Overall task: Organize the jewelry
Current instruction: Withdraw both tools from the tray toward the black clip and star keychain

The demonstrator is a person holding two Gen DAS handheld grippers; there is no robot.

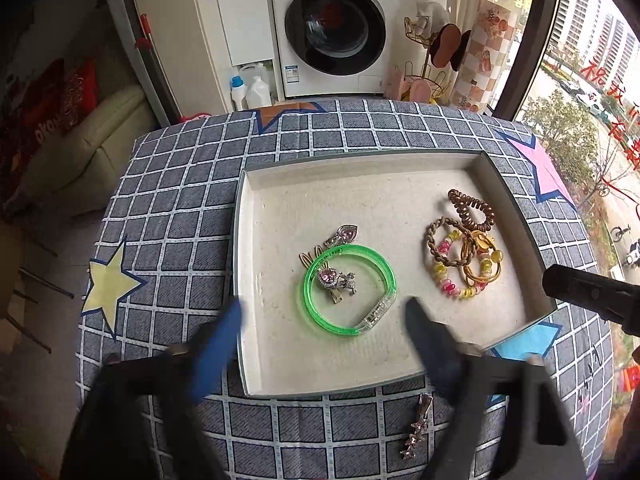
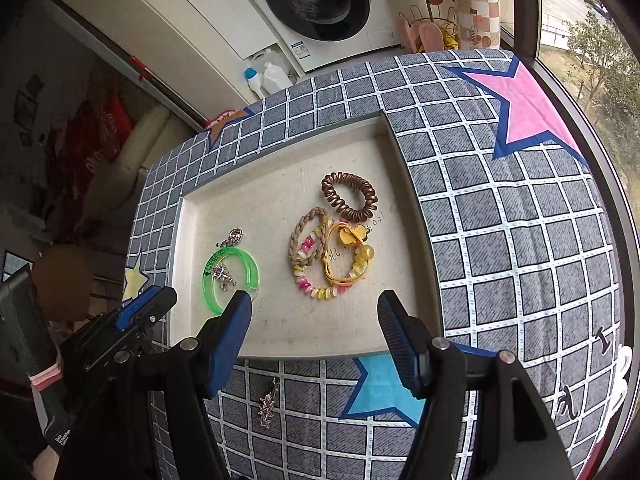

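A shallow cream-lined tray (image 1: 256, 240) is set on the table, and a green translucent bangle (image 1: 349, 292) is laid flat in its middle with a pink-stoned rhinestone clip (image 1: 336, 280) inside it and a pink heart clip (image 1: 345, 234) just beyond. On the tray's right side a brown coil hair tie (image 1: 472, 208), a braided tan tie (image 1: 440, 242), a pink-and-yellow beaded bracelet (image 1: 452, 286) and yellow elastic ties (image 1: 482, 264) are heaped together, overlapping. A star-shaped rhinestone clip (image 1: 418, 428) is left outside, just beside the tray's near edge.

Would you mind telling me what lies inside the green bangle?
Inside the green bangle lies a silver clip with a pink stone, on the tray floor. Its underside is hidden. A second clip lies just outside the ring.
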